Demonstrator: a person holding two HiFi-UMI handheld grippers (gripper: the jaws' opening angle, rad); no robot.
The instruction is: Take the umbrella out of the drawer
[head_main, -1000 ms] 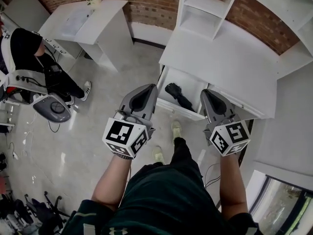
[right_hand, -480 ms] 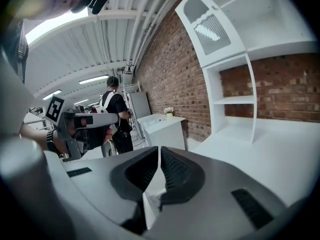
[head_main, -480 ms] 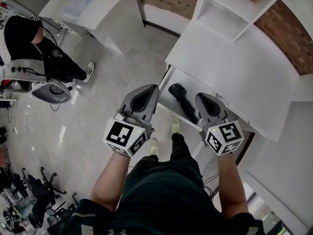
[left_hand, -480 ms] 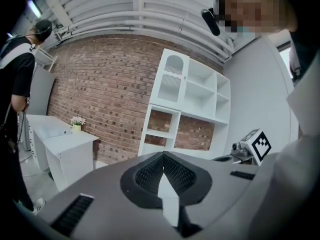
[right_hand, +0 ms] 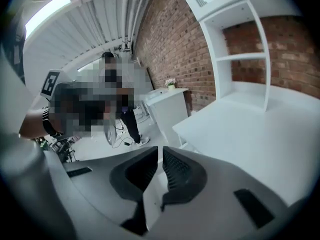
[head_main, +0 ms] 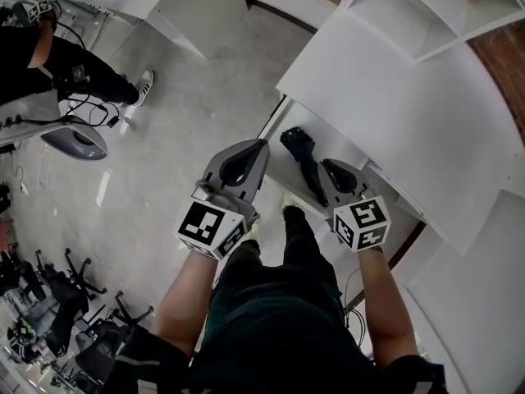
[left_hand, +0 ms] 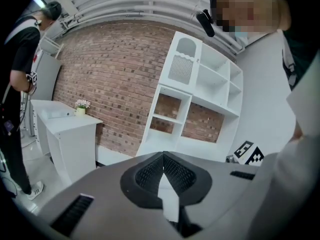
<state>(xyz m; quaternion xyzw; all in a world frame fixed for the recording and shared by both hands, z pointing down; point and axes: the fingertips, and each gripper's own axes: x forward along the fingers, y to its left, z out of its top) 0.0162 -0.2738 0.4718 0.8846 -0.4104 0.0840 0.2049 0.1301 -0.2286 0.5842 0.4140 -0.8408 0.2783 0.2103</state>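
A folded black umbrella (head_main: 300, 156) lies in the open white drawer (head_main: 332, 144), which is pulled out from under the white desk (head_main: 385, 97). My left gripper (head_main: 261, 144) hangs over the drawer's left edge, a little left of the umbrella, and its jaws are shut and empty (left_hand: 163, 154). My right gripper (head_main: 323, 163) hovers just right of the umbrella's near end. Its jaws are also shut on nothing (right_hand: 161, 148). Neither gripper touches the umbrella. The two gripper views show only the room, not the umbrella.
A white shelf unit (head_main: 410, 15) stands on the desk against the brick wall. A person in black (head_main: 49, 64) is at the far left by a second white desk (left_hand: 65, 121). Chair bases (head_main: 57, 286) crowd the lower left floor.
Both grippers have sunk toward the drawer, and the right one has closed in on the umbrella's near end. The view has tilted further down. Both stay shut.
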